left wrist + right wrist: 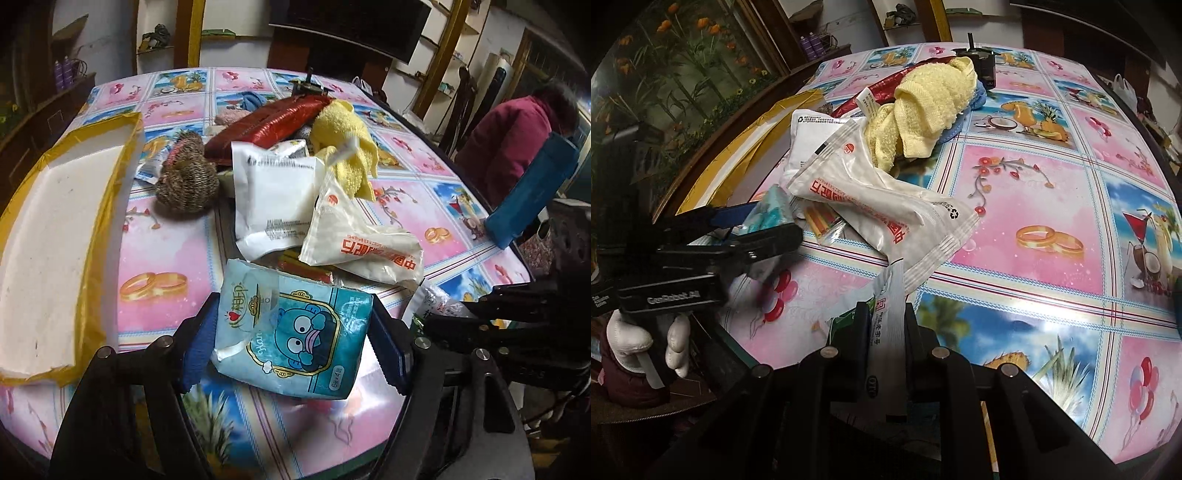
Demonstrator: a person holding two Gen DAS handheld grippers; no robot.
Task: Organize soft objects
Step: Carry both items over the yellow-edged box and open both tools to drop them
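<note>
The left tongs [291, 336] are seen low in the left wrist view, closed in on a blue tissue pack [291, 332] with a cartoon face, one blue pad [201, 343] pressed to each side of it, the pack being held over the near part of the desk [166, 243]. In the right wrist view the right tongs [886, 325] are found at bottom centre, narrowed onto a white sachet [886, 332] with a green-printed edge, which is gripped between the black fingers and stands up out of them. The left tongs are also shown at the left of that view, held by a white-gloved hand [646, 343]. Just beyond the tissue pack, a cream bag [354, 236] with red lettering is laid partly over a white pouch [273, 195], and a striped red and yellow packet [306, 267] is tucked under both. A yellow towel [343, 147] is heaped behind them at upper centre, beside a red shiny bag [266, 125]. A brown knitted piece [186, 181] is placed left of the pile. A white foam box [62, 229] taped in yellow is set along the left edge. A person in a maroon coat [513, 144] is seen at upper right.
</note>
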